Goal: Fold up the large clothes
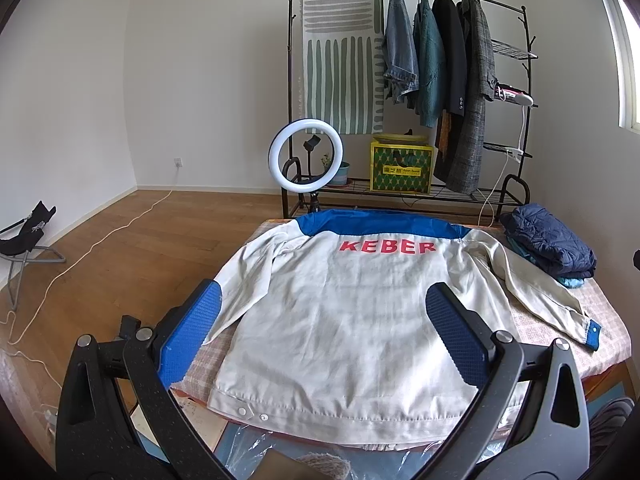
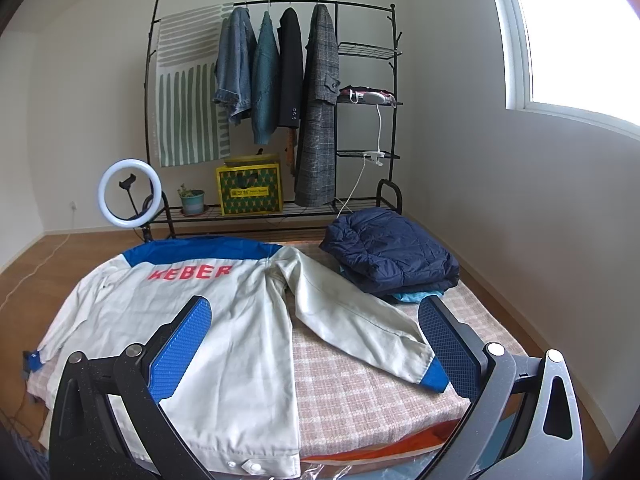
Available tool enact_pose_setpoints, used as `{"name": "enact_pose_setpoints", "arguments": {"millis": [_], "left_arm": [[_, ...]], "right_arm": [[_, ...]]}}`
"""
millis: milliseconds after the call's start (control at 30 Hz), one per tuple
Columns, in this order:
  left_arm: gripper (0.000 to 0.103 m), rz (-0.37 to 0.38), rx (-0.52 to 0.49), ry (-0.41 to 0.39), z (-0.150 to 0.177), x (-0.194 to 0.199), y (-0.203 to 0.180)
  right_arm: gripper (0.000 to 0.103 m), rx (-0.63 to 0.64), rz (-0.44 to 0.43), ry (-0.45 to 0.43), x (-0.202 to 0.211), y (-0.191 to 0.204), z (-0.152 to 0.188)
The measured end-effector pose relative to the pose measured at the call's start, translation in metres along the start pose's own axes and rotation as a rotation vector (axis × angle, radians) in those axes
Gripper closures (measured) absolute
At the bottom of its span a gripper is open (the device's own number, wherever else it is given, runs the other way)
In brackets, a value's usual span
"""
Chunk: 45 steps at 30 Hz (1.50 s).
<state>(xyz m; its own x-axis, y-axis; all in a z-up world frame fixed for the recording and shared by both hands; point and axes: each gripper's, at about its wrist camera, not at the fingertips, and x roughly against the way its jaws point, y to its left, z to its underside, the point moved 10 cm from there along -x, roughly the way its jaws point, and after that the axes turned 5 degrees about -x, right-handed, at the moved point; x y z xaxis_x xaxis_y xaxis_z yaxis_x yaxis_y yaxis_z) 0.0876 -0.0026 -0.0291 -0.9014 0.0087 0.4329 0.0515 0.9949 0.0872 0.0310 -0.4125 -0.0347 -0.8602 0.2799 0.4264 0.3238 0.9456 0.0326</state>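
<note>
jacket [image 1: 340, 320]: you see off-white, blue yoke, red letters
tablecloth [image 2: 360, 392]: pink-beige plaid
folded coat [image 2: 390, 250]: navy
crate [image 2: 249, 189]: yellow, green pattern

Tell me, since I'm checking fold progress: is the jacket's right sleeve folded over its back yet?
No, the sleeve lies spread out on the checked cloth, beside the jacket.

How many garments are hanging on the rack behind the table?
4, left to right on the rack: denim jacket, teal knit, black blazer, grey plaid coat. The striped cloth at the rack's left end isn't counted; something orange shows behind the blazer.
</note>
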Motion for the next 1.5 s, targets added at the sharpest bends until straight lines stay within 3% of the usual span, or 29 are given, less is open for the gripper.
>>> {"name": "enact_pose_setpoints", "arguments": {"millis": [500,867,1000,1100,1233,1500], "left_arm": [[0.0,-0.003,-0.002,0.0,0.002,0.004,-0.005],[0.0,-0.021,0.028,0.027,0.012,-0.018,0.009],[0.0,-0.029,0.054,0.061,0.013,-0.036,0.026],[0.0,-0.077,0.046,0.07,0.011,-0.048,0.04],[0.0,-0.064,0.07,0.004,-0.002,-0.053,0.052],[0.014,-0.067,0.072,0.033,-0.022,-0.093,0.073]], "right_arm": [[0.0,0.011,-0.003,-0.002,-0.001,0.004,0.002],[0.0,0.055,-0.025,0.014,-0.006,0.022,0.005],[0.0,0.075,-0.073,-0.005,-0.009,0.034,0.005],[0.0,0.103,-0.13,-0.013,-0.02,0.049,0.002],[0.0,0.136,-0.201,-0.017,-0.031,0.073,-0.003],[0.0,0.134,-0.265,-0.027,-0.056,0.12,-0.018]]}}
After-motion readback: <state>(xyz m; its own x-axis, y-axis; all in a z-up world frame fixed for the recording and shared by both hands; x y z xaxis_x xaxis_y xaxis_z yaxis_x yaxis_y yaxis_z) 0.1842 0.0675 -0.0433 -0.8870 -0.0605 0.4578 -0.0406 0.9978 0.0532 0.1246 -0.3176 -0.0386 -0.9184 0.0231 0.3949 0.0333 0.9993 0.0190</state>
